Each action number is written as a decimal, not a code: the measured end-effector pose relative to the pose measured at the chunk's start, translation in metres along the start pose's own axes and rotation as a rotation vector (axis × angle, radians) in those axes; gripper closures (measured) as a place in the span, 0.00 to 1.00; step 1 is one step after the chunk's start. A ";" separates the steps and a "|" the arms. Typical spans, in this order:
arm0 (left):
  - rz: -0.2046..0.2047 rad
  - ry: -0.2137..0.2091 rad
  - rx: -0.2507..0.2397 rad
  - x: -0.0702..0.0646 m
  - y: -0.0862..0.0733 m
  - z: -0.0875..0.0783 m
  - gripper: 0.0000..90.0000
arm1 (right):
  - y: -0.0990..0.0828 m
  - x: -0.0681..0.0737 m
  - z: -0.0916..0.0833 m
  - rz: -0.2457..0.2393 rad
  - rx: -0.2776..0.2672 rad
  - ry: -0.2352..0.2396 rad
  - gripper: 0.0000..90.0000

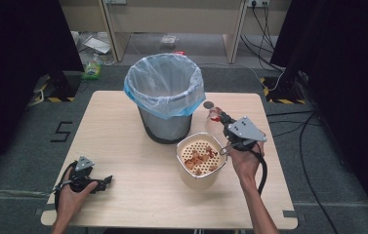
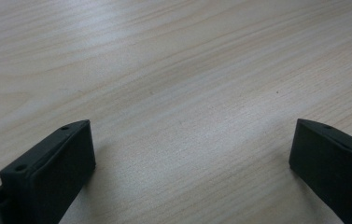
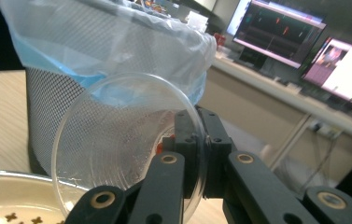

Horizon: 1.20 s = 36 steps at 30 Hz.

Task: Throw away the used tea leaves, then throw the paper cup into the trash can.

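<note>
At the left we rest our left tongs (image 1: 104, 183) low on the tabletop (image 1: 123, 141), hand (image 1: 71, 192) wrapped round the grip, jaws spread wide apart over bare wood. Toward the middle stands the mesh bin (image 1: 164, 100) with its blue-edged liner, and just beside it the cream strainer bowl (image 1: 198, 168) holding brownish scraps. At the right our right hand (image 1: 245, 163) lifts the right tongs (image 3: 197, 154), clamped on the rim of a clear plastic cup (image 3: 122, 140) tilted on its side above the bowl, beside the bin.

Clear plastic cup (image 3: 127, 144) tipped sideways, beside mesh bin (image 1: 164, 97), above strainer bowl (image 1: 200, 158)
</note>
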<state>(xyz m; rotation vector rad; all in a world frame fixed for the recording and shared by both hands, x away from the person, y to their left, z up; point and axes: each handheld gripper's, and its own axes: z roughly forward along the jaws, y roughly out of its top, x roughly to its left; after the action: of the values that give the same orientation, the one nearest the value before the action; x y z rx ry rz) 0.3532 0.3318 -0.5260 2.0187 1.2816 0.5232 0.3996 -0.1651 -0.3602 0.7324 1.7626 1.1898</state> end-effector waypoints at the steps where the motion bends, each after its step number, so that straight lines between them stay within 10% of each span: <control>1: 0.000 0.000 0.000 0.000 0.000 0.000 0.00 | 0.000 0.000 0.000 0.000 0.000 0.000 0.98; 19: 0.000 0.000 0.001 0.000 0.000 0.000 0.00 | 0.037 -0.060 0.012 0.167 0.054 0.047 0.98; 36: 0.000 0.000 0.001 0.000 0.000 0.000 0.00 | 0.090 -0.081 0.028 0.186 0.016 0.036 0.97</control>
<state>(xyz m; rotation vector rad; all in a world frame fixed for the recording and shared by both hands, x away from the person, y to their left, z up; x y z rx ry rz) 0.3532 0.3319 -0.5260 2.0192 1.2819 0.5230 0.4617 -0.1870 -0.2543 0.9060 1.7653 1.3205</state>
